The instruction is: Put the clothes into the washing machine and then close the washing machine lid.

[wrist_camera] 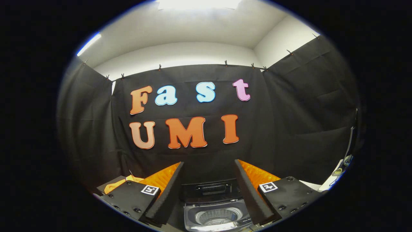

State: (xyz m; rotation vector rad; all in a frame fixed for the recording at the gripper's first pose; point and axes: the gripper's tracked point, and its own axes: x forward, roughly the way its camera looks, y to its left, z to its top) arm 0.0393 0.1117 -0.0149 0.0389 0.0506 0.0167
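My gripper (209, 167) is open, its two black-padded fingers (167, 193) spread wide with nothing between them. Below and between the fingers stands a small grey washing machine (215, 216). Its dark lid (210, 190) is raised upright at the back, and the perforated drum (217, 216) shows inside the opening. A piece of yellow cloth (120, 183) peeks out behind the left finger's mount, on a dark surface.
Black cloth walls close off the booth behind the machine and on both sides. At the right edge, a white surface (331, 180) with a small object and a hanging cable (349, 145) lies beside the right finger's mount.
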